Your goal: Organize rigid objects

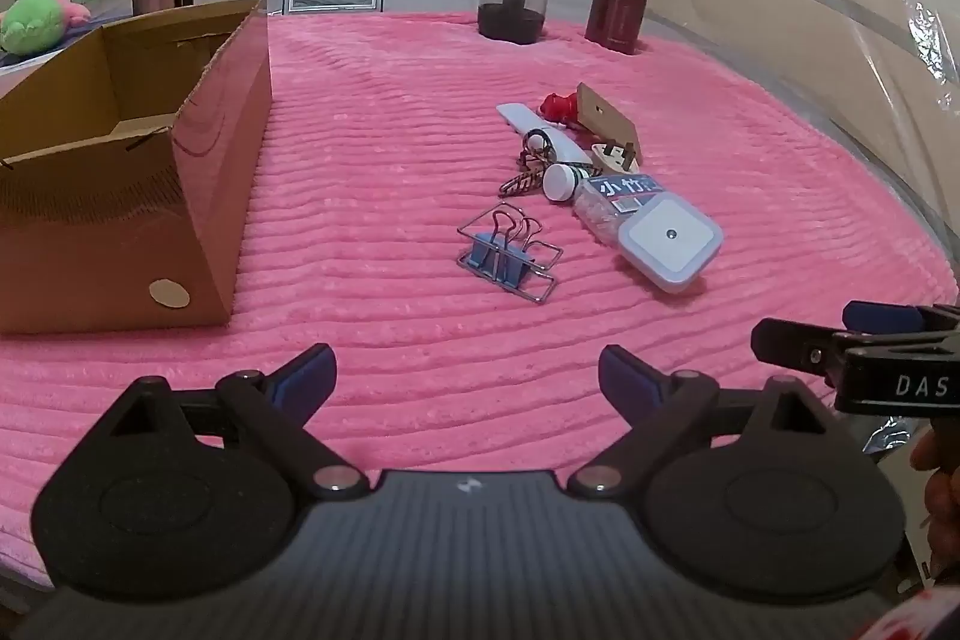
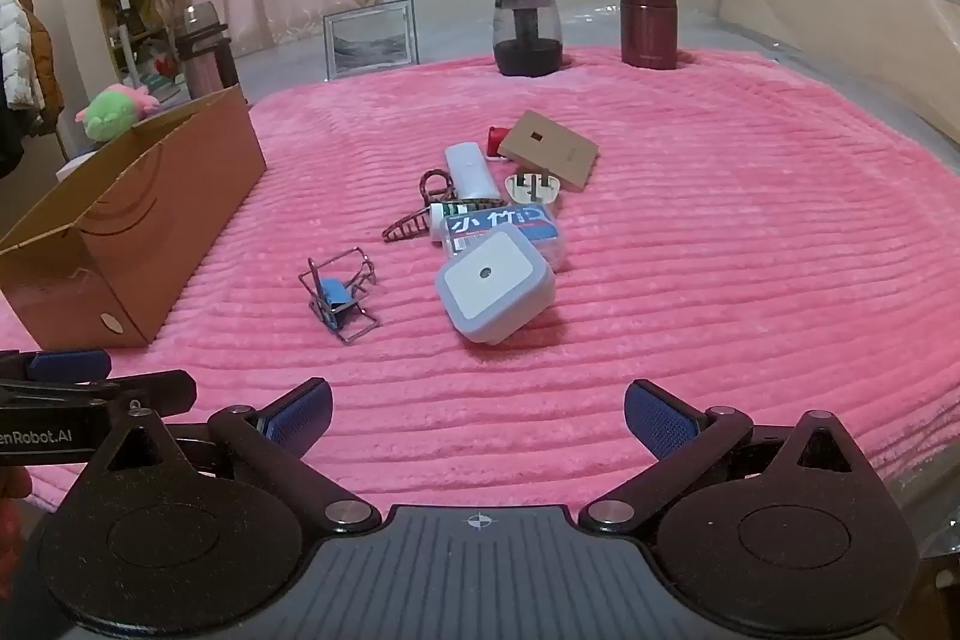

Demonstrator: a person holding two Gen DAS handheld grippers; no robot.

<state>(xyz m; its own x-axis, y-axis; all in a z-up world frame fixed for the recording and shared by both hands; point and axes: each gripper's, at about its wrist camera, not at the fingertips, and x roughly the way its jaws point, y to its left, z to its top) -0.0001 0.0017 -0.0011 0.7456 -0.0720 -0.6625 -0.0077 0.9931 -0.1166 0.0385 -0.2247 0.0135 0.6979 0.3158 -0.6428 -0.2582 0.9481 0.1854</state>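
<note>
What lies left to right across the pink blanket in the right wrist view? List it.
Cardboard box → blue binder clips → brown hair claw → square white night light → tan card.

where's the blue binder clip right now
In both wrist views the blue binder clip lies alone on the pink blanket, between the cardboard box and the white square night light.

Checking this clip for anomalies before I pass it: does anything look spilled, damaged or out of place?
Nothing looks spilled or broken. The small items lie in a loose heap on the pink blanket: the square white device leans tilted against the clear labelled box. The cardboard box sits apart to their left.
</note>
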